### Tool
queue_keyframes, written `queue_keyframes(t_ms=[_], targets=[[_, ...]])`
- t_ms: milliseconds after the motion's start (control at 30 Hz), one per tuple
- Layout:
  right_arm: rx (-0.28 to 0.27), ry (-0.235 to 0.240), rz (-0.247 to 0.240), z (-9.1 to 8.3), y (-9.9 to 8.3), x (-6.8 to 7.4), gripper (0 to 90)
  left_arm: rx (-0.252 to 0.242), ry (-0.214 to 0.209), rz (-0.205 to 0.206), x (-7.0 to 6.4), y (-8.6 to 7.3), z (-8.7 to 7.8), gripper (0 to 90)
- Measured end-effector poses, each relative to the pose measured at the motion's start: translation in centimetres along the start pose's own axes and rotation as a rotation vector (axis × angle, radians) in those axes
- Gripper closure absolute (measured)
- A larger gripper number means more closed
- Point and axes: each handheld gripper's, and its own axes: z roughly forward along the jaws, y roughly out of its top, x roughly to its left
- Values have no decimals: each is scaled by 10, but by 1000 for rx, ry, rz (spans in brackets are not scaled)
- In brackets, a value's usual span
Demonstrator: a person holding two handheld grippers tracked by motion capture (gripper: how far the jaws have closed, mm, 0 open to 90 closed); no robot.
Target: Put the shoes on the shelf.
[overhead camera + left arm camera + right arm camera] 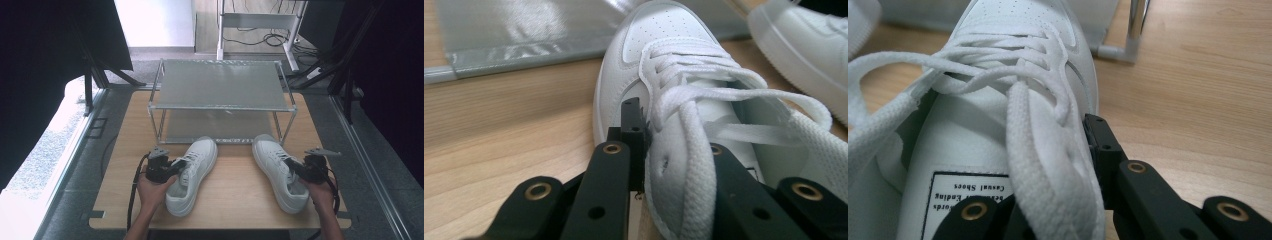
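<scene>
Two white lace-up sneakers lie on the wooden table [230,200], toes toward a metal shoe rack [220,87]. My left gripper [176,168] is shut on the left sneaker [197,160], clamped on the side wall by the collar. In the left gripper view the gripper [664,150] has one jaw outside the left sneaker [664,45] and the other inside. My right gripper [296,167] is shut on the right sneaker [272,160] the same way. In the right gripper view the gripper [1058,160] pinches the right sneaker [1013,35] at its padded edge.
The rack has two grey shelves, and its lower shelf [215,127] lies just beyond the toes. A rack leg [1135,25] stands beside the right sneaker's toe. The right sneaker [804,45] lies beyond the left one. Bare wood lies between and outside the shoes.
</scene>
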Motion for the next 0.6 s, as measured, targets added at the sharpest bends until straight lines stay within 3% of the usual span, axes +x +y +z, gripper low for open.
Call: queue_keyframes(t_ms=[133,433,600], targets=[[-69,83,76,-9,1,-6,857,-50,-75,-28,5,3,-10,822],[-150,178,157,-15,-4,-5,858,-105,-131,-48,6,6,-23,825],[-186,222,172,-19,-5,-1,858,-152,-185,-64,7,9,-27,823]])
